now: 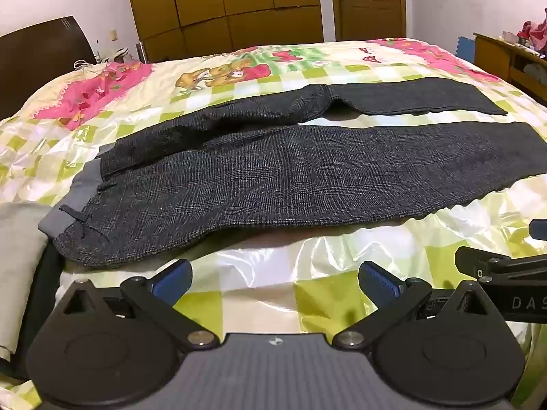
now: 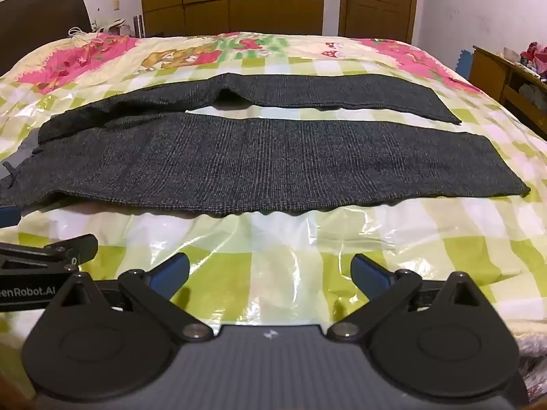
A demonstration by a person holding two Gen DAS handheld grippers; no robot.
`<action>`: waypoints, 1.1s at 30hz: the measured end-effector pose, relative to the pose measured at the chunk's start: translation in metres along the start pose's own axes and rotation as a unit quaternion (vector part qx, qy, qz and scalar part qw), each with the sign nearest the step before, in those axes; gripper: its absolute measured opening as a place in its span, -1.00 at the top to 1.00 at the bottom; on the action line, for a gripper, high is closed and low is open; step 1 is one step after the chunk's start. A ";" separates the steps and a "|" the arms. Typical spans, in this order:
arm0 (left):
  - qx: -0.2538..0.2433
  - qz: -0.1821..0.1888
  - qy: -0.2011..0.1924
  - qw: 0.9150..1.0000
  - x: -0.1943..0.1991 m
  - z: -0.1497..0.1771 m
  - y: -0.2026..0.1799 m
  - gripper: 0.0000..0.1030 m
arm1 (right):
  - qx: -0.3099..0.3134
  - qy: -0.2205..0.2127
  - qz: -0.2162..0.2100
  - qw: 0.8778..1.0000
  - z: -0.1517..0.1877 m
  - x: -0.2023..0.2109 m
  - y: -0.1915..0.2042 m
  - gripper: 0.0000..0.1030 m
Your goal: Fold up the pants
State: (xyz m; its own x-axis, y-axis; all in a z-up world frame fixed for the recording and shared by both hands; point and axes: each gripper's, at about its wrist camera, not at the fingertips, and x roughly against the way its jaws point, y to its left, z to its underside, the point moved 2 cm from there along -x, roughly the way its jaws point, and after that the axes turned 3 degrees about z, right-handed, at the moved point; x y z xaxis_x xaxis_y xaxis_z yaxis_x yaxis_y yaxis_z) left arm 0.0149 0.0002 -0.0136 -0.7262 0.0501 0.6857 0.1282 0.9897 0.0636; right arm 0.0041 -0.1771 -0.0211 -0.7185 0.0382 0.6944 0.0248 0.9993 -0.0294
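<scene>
Both grippers sit right up against the lenses: the left gripper (image 1: 275, 278) with its blue pads spread wide and nothing between them, and the right gripper (image 2: 268, 271) just the same, wide and empty, the pair hovering side by side over the near edge of the bed.

Now the big picture. A bedspread (image 2: 273, 239), glossy, checked in green and white with pink cartoon prints, fills the scene, and across it at twelve o'clock from both grippers lie the pants (image 1: 290, 177), dark grey check, spread flat and unfolded. The waistband (image 1: 73, 198) points to nine o'clock, the hems to three o'clock. The near leg (image 2: 273, 167) runs straight; the far leg (image 2: 342, 95) lies apart from it with a strip of bedspread showing between, and there is some bunching near the crotch.

By the look of it, the step in hand is the first fold, leg onto leg. To do it well, each gripper wants to pinch the near leg's long edge, the left toward the waist at ten o'clock, the right toward the hem at two o'clock, catching both layers of cloth. Lift together and carry over evenly so the seams line up, and smooth that rumple first, or it gets trapped. Slippery bedding may let the fabric slide, so a low, slow carry looks wise.
</scene>
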 end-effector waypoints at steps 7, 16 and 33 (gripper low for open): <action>0.004 0.002 0.004 1.000 -0.002 -0.003 0.004 -1.00 | 0.001 -0.001 0.001 1.000 0.001 -0.002 0.000 -0.94; 0.000 0.002 0.002 1.000 -0.001 0.002 0.000 -1.00 | 0.003 0.001 0.002 1.000 0.000 0.005 0.002 -0.94; 0.004 0.003 0.002 1.000 -0.002 0.004 0.001 -1.00 | 0.005 0.001 0.003 1.000 0.001 -0.001 0.001 -0.94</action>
State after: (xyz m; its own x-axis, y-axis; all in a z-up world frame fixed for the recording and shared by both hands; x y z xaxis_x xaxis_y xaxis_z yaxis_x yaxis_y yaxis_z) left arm 0.0139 0.0019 -0.0173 -0.7221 0.0563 0.6895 0.1282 0.9903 0.0534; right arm 0.0043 -0.1759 -0.0231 -0.7169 0.0450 0.6957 0.0229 0.9989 -0.0411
